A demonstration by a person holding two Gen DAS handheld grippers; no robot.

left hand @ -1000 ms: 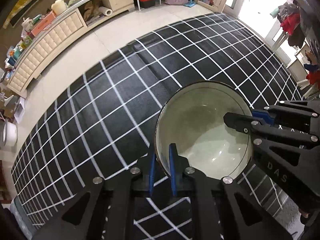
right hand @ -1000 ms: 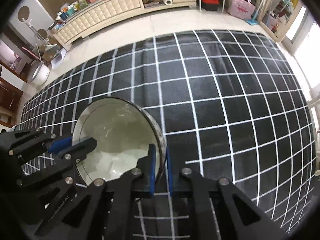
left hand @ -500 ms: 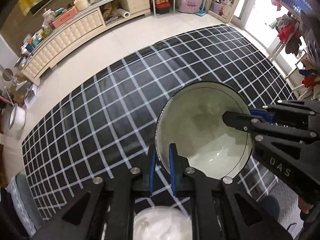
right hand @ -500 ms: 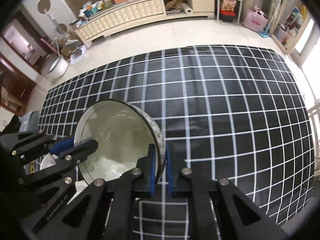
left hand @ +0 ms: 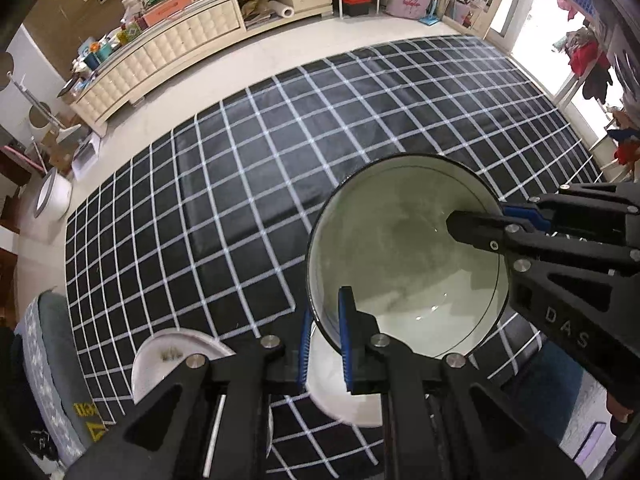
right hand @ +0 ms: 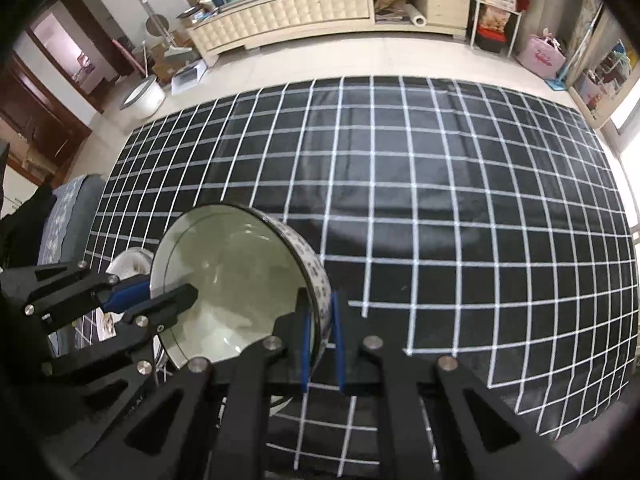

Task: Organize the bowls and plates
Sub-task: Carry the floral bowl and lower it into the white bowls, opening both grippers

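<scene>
A: Left wrist view first. What has changed?

B: The bowl (left hand: 404,256) is in the same place between the pads as a second ago, but the checked cloth (left hand: 248,184) has slid beneath it. Two white dishes that were out of sight then now show: a plate (left hand: 176,350) below and to the left of the jaws, and a second white dish (left hand: 340,396) directly under them, partly hidden by the bowl.

A: And the grip?

B: The left gripper (left hand: 325,334) has its jaws drawn narrow, blue pads pinching the near rim, one inside and one outside. The right gripper (left hand: 496,220) reaches in from the right and clamps the far-right rim.

A: What does that mean for the task?

B: I judge the bowl is being carried toward those dishes, probably to be stacked. It hangs clear of the cloth.

A: Pose?

B: The left gripper points steeply down, looking almost straight at the cloth.

A: Now the right wrist view.

B: The same bowl (right hand: 240,280) sits left of centre, tilted, its patterned outer wall showing. The right gripper (right hand: 320,334) holds the rim between nearly closed pads. The left gripper (right hand: 132,300) grips the opposite rim from the left. More of the room and cloth (right hand: 460,220) shows than before, and a white dish (right hand: 128,264) peeks out past the bowl's left edge. This gripper also aims steeply downward.
</scene>
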